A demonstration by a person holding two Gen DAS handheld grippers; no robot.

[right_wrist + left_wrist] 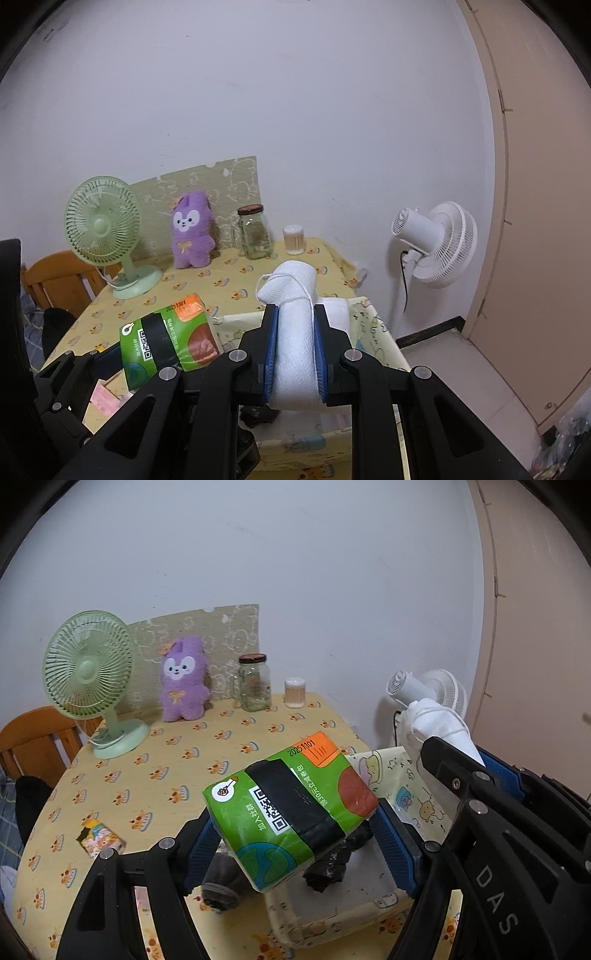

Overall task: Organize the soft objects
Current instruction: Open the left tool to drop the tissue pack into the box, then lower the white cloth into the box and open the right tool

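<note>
My left gripper (291, 834) is shut on a green tissue pack (291, 812) with a black band and holds it above the near left corner of a fabric storage box (332, 919). The pack also shows in the right wrist view (166, 341). A black crumpled soft item (332, 867) lies in the box. A grey sock (221, 882) hangs by the box's left side. My right gripper (295, 350) is shut on a rolled white towel (295, 332) tied with string, held over the box (369, 332). The towel shows in the left wrist view (436, 727).
On the yellow tablecloth (166, 775) stand a green desk fan (88, 675), a purple plush bunny (183, 681), a glass jar (253, 683) and a cotton swab holder (294, 692). A small packet (99, 838) lies at the left. A white floor fan (439, 243) stands right of the table.
</note>
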